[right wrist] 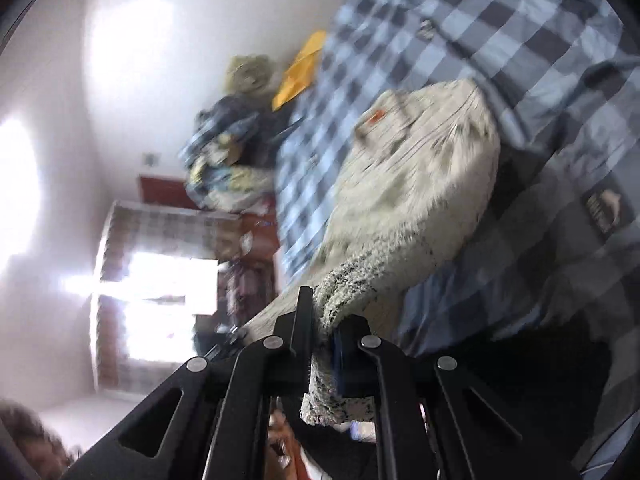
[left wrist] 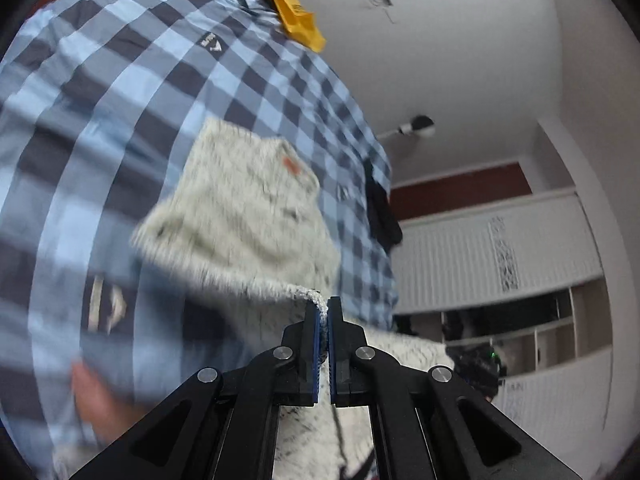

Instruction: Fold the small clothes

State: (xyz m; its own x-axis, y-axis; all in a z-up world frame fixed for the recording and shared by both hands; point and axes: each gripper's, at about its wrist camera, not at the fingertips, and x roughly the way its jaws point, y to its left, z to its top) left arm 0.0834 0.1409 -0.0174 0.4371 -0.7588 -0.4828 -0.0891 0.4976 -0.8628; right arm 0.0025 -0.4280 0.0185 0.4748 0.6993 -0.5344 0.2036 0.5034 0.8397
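A small cream knitted garment [left wrist: 244,216] with dark flecks and a small orange tag hangs in the air over a blue checked bedcover [left wrist: 120,88]. My left gripper [left wrist: 323,320] is shut on one edge of it. My right gripper [right wrist: 326,320] is shut on another edge of the same garment [right wrist: 416,184], whose rest hangs over the bedcover [right wrist: 440,32]. Both views are blurred by motion.
A yellow item [left wrist: 298,14] lies at the bed's far edge, also in the right wrist view [right wrist: 298,68]. A pile of clothes [right wrist: 228,152] sits beyond it. White cupboards with shelves [left wrist: 500,264] stand at the right. A bright window [right wrist: 160,292] shows at the left.
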